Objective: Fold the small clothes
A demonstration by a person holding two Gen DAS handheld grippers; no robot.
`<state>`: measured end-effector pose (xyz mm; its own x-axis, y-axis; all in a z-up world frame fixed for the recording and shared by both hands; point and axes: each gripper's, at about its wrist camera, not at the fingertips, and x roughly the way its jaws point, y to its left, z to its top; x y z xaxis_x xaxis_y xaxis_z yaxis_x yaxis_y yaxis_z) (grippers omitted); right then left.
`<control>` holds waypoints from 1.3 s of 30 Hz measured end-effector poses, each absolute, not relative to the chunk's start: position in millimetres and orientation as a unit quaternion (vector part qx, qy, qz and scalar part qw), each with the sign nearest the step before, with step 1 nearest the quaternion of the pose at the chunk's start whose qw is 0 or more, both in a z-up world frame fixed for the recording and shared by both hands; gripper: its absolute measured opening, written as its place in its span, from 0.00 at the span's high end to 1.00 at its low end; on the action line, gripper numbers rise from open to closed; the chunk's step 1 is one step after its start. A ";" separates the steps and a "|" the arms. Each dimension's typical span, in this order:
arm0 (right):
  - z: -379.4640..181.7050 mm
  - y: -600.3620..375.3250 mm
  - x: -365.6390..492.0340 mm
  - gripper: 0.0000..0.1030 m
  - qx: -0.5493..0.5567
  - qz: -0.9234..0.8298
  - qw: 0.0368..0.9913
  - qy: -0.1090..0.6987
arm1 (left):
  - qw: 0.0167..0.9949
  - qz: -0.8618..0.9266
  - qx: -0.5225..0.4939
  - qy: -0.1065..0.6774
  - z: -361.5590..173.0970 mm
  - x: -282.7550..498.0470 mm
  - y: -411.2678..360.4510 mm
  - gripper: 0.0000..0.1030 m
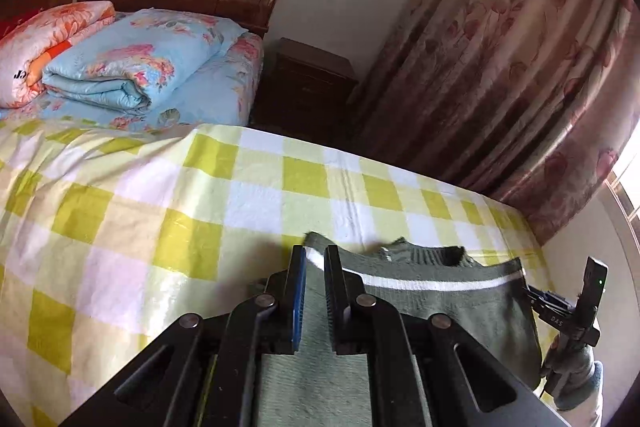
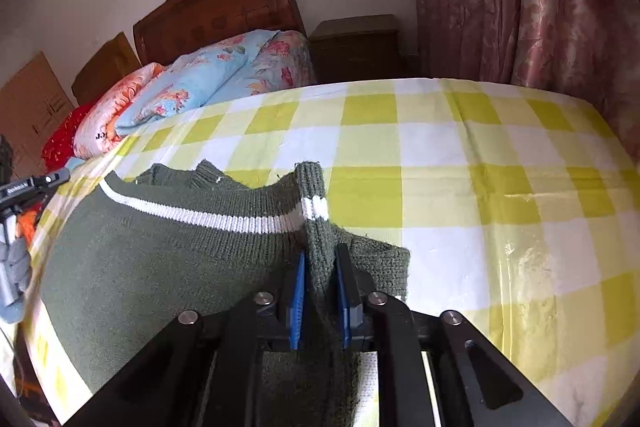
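A dark green knitted sweater with a white stripe (image 2: 168,255) lay on the near part of the yellow and white checked bed cover (image 2: 460,155). The right gripper (image 2: 320,263) pinched the sweater's sleeve. The left gripper (image 1: 316,259) sat over the sweater's edge, fingers slightly apart, not squeezing it.

The folded orange floral quilt (image 1: 44,43) on the bed carries dark printed letters on its white part; only a fragment shows, something like "J" and one more letter, and the full word cannot be read. In the right wrist view the same mark is too small. The right gripper (image 1: 576,311) has small white letters on its black body, which look like "DAS". The left gripper (image 2: 24,189) bears a white line of print, too blurred to read.
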<state>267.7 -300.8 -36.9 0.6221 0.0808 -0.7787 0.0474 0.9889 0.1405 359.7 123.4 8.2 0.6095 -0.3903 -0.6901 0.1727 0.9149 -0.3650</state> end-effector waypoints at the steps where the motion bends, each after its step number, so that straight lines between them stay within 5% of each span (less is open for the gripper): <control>1: -30.2 -290.5 266.6 0.00 0.043 -0.013 0.899 0.435 | 0.888 -0.163 -0.119 0.413 10.2 355.6 107.3 0.79; 2: -22.5 -278.7 264.7 0.00 0.012 -0.028 0.905 0.425 | 0.888 -0.166 -0.101 0.417 9.6 353.2 87.5 0.73; 10: -31.8 -172.7 287.8 0.00 -0.048 0.050 0.903 0.425 | 0.877 -0.143 0.036 0.456 -38.2 369.0 -16.4 0.72; 13: -52.6 -168.8 299.1 0.00 -0.042 0.047 0.891 0.450 | 0.882 -0.131 0.057 0.449 -55.4 372.3 -7.9 0.71; 21: -46.1 -260.0 286.6 0.00 0.102 -0.011 0.895 0.433 | 0.869 -0.181 -0.090 0.452 -60.0 380.4 41.1 0.72; 31: -34.4 -194.0 300.1 0.00 0.010 0.009 0.902 0.432 | 0.885 -0.156 0.028 0.438 -38.3 360.1 -29.4 0.72; 32: -35.4 -180.6 304.4 0.00 0.001 0.026 0.899 0.436 | 0.890 -0.135 0.064 0.431 -38.5 357.6 -41.2 0.83; 39: -48.0 -187.5 312.4 0.00 0.002 -0.009 0.891 0.453 | 0.892 -0.102 0.090 0.431 -49.3 370.2 -7.2 0.72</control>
